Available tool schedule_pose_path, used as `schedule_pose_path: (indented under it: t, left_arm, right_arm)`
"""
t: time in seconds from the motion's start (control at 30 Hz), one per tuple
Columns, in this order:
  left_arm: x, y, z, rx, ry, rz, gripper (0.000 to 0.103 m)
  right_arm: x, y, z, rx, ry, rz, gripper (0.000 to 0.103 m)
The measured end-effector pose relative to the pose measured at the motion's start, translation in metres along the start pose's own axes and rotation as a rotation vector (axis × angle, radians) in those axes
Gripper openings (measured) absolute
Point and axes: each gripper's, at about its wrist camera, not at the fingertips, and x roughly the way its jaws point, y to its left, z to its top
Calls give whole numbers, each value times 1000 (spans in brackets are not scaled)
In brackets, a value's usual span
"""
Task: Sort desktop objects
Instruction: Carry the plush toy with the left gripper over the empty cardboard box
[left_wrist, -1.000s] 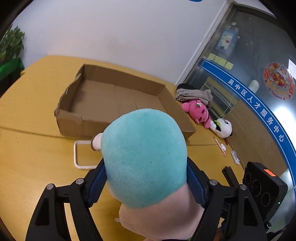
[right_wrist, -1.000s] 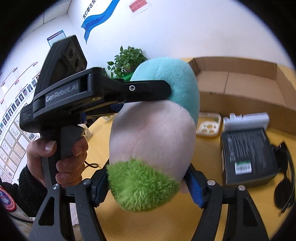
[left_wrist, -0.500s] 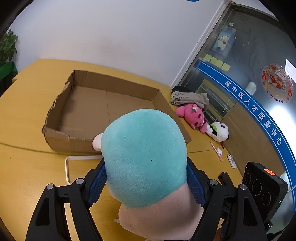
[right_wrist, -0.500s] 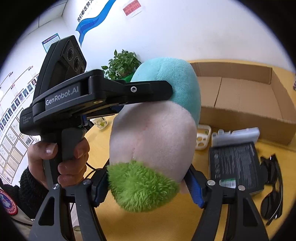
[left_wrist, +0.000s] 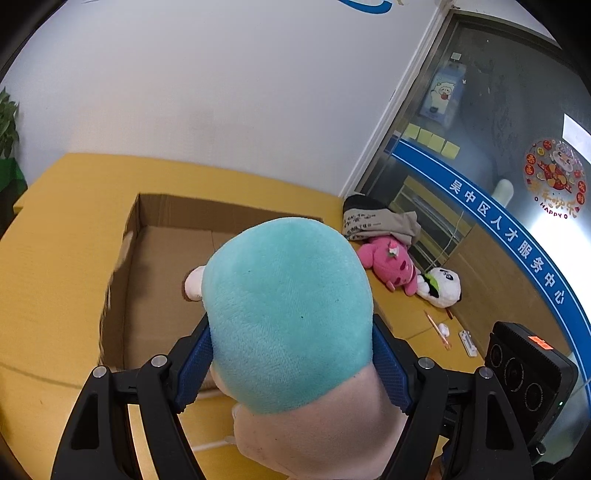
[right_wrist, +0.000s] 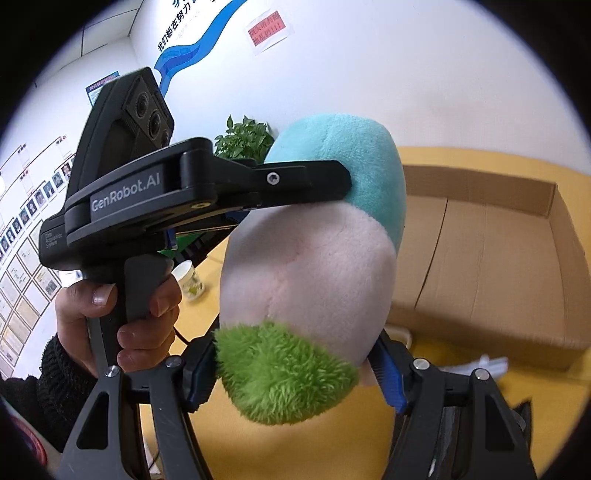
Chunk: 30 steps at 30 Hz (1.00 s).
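While both tools grip plush toy (left_wrist: 288, 306), cardboard box (left_wrist: 162, 236) looms nearer.

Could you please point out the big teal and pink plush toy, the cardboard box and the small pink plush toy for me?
big plush toy (left_wrist: 288, 310), left wrist view, on its teal top.
cardboard box (left_wrist: 162, 254), left wrist view, on its bare inner floor.
small pink plush toy (left_wrist: 388, 260), left wrist view, on its head.

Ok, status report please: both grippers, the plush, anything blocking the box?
Left gripper, right gripper: both shut on plush. Plush held above table, before box. Box looks empty, nothing in the way.
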Motion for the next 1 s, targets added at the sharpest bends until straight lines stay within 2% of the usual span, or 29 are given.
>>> schedule_pose_path:
  t: [0.27,0.37,0.53,0.67,0.83,1.0]
  left_arm:
    - [18,23,70,25,0,2,82]
    - [24,31,97,41,-14,17,82]
    - [48,55,140,29,8,24,82]
    - [77,74,171,45,34,70,82]
    - [136,115,191,20,138,101,82]
    - [208,157,171,-7,303,173,82]
  right_arm:
    - [15,-6,56,-30,-11,15,70]
    - [18,-2,63,-46,-21,10,70]
    - [29,-10,98,-69,-27,12,70]
    - [47,-27,122,-34,-33,37,70]
    - [91,-60,144,77,-10,69,70]
    - [150,-91,123,178,92,82,70]
